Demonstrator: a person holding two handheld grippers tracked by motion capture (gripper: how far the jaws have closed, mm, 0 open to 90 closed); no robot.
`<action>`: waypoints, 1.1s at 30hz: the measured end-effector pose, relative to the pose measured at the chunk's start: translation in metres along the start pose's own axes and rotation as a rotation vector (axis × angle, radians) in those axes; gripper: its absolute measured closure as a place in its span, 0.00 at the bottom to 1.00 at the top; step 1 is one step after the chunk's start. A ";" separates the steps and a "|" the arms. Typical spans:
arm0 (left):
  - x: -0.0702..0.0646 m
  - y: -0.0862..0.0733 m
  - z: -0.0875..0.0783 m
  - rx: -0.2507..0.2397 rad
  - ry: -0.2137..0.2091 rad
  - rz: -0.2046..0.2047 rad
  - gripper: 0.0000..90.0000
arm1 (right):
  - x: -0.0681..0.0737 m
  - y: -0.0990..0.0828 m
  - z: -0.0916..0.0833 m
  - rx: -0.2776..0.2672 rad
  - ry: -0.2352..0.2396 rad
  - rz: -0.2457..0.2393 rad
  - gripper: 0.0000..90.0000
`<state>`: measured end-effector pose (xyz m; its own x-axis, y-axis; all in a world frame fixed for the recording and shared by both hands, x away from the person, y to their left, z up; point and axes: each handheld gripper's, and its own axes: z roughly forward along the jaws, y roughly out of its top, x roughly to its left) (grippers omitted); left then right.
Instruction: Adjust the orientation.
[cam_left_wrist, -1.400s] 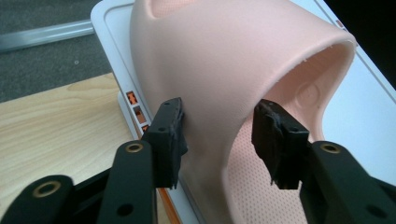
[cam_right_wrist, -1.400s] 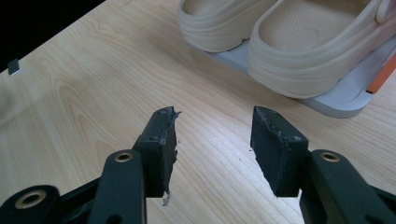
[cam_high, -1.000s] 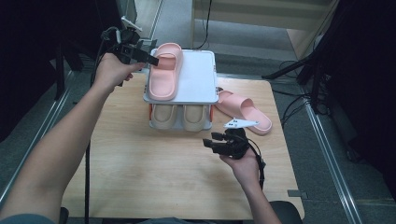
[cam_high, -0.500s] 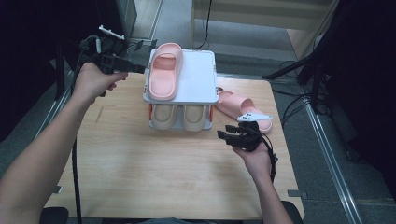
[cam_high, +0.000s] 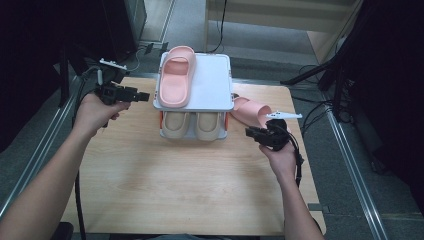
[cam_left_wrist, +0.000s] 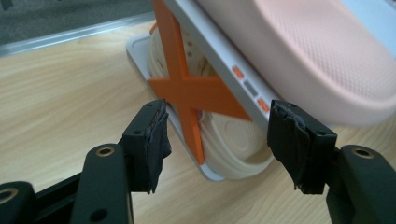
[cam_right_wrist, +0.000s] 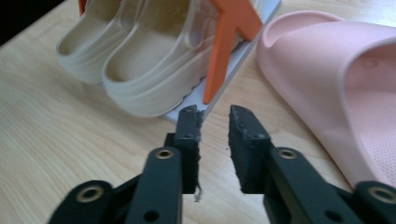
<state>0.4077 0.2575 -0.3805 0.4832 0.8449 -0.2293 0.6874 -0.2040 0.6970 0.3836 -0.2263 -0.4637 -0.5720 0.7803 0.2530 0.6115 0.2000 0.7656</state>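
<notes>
Fingers (cam_right_wrist: 243, 123) empty, pink slipper (cam_high: 252, 111) lying diagonally

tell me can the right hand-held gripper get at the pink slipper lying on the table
Probably yes. The right hand-held gripper sits just beside the pink slipper, with bare table between them and nothing in the way. Its jaws have just been closing on nothing and stand narrow, so they would likely need to reopen.

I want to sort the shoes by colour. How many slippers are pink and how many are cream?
Pink slippers: 2, one on top of the rack, one on the table
Cream slippers: 2, side by side on the rack's lower shelf
Total: 4 slippers
</notes>
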 end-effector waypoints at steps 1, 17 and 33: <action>0.000 -0.003 0.000 0.002 -0.002 -0.001 0.43 | -0.002 0.001 0.000 0.001 -0.002 0.009 0.88; -0.005 -0.051 0.013 0.036 -0.012 0.010 0.42 | -0.053 0.009 0.014 0.010 -0.104 0.048 1.00; -0.016 -0.105 0.007 0.004 0.005 0.014 0.42 | -0.086 0.012 0.040 0.084 -0.170 0.095 1.00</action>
<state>0.3318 0.2623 -0.4549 0.4901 0.8445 -0.2158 0.6829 -0.2181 0.6972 0.4624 -0.2674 -0.5000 -0.4129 0.8855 0.2130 0.7057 0.1632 0.6895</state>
